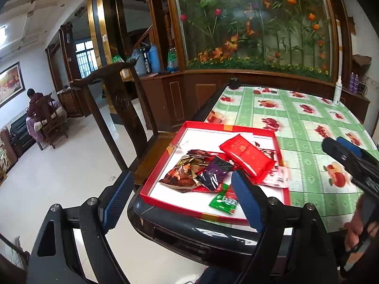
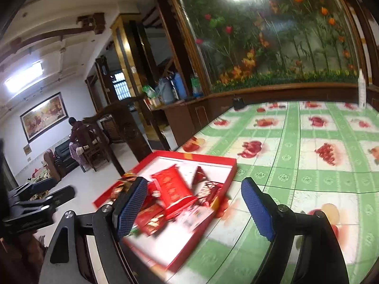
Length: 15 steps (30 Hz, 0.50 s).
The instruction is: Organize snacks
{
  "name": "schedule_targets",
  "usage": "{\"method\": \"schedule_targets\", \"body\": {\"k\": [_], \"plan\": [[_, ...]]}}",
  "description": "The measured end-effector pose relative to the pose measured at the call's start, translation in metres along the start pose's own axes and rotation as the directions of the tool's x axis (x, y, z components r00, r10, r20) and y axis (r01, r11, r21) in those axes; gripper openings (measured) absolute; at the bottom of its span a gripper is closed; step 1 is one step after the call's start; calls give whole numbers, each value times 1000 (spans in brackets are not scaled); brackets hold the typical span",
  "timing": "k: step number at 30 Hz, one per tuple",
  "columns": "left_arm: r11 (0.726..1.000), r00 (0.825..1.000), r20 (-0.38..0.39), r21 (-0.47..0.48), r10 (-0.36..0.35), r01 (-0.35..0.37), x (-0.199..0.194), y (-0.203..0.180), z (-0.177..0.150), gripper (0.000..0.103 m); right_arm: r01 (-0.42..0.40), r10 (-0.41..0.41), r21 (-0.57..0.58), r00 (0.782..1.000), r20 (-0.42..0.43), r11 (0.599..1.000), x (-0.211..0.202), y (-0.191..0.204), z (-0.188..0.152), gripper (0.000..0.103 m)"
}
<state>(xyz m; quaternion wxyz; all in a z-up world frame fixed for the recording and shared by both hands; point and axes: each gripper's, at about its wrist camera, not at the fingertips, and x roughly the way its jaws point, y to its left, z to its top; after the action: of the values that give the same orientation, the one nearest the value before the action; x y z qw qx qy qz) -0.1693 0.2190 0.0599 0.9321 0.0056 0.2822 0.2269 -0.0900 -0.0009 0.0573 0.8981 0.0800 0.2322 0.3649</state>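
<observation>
Far on the left side of the room a person (image 1: 35,101) sits with their back turned, and a dark wooden chair (image 1: 113,108) stands closer, just beside the table edge. The left gripper (image 1: 182,198) comes next, with its two blue fingers (image 1: 117,198) wide apart and nothing between them; it hangs in the air near the table's corner, above the near edge of the red tray (image 1: 165,163). The red tray sits flat on the corner of the table (image 1: 308,123), which has a green and white cloth with fruit pictures. Inside the tray lies a heap of snacks: a brown and gold packet (image 1: 182,172) on the left, a dark purple packet (image 1: 214,172) beside it, a small green packet (image 1: 223,201) near the front rim, and a big red packet (image 1: 246,158) resting on top of the others. In the right wrist view the picture is blurry, but the same big red packet (image 2: 173,187) shows in the tray (image 2: 213,161). The right gripper (image 2: 194,208) has its blue fingers (image 2: 258,210) spread wide too, holding nothing, with one finger over the tray and the other over the cloth. At the far right end of the table stands a white bottle (image 1: 337,91)
</observation>
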Motion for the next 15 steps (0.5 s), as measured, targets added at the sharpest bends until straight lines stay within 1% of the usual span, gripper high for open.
{"method": "schedule_targets", "body": {"k": [3,4,6,8,9,11,12,13,15], "plan": [[1000,1000,21,3,4,-4,-15,-3,-4,86,-11,12,-19,999,47,1000,-34,19,-3,90],[1000,1000,29,5,7,-7,-20,-3,-5,86,-13,15,-30,997,74,999,-48,27,-4,95],[1000,999,48,6,5,-5,-31,-2,-8,86,-6,10,-41,994,106,999,-64,36,-6,102],[1000,997,75,5,-2,1,-42,0,-12,87,-15,19,-28,986,168,1000,-85,43,-9,103],[1000,996,84,5,-7,6,-47,2,-14,88,-15,19,-25,983,185,1000,-90,45,-10,103],[1000,994,107,8,-10,9,-55,4,-17,90,13,-9,-19,973,231,1000,-104,52,-14,103],[1000,993,122,10,-5,3,-59,4,-18,94,17,-12,-18,971,238,1000,-107,53,-15,103],[1000,990,140,11,6,-8,-62,5,-18,102,9,-5,-13,969,246,1000,-110,56,-17,103],[999,983,180,11,28,-31,-69,6,-21,103,-8,9,-5,965,262,1000,-114,57,-20,103]]}}
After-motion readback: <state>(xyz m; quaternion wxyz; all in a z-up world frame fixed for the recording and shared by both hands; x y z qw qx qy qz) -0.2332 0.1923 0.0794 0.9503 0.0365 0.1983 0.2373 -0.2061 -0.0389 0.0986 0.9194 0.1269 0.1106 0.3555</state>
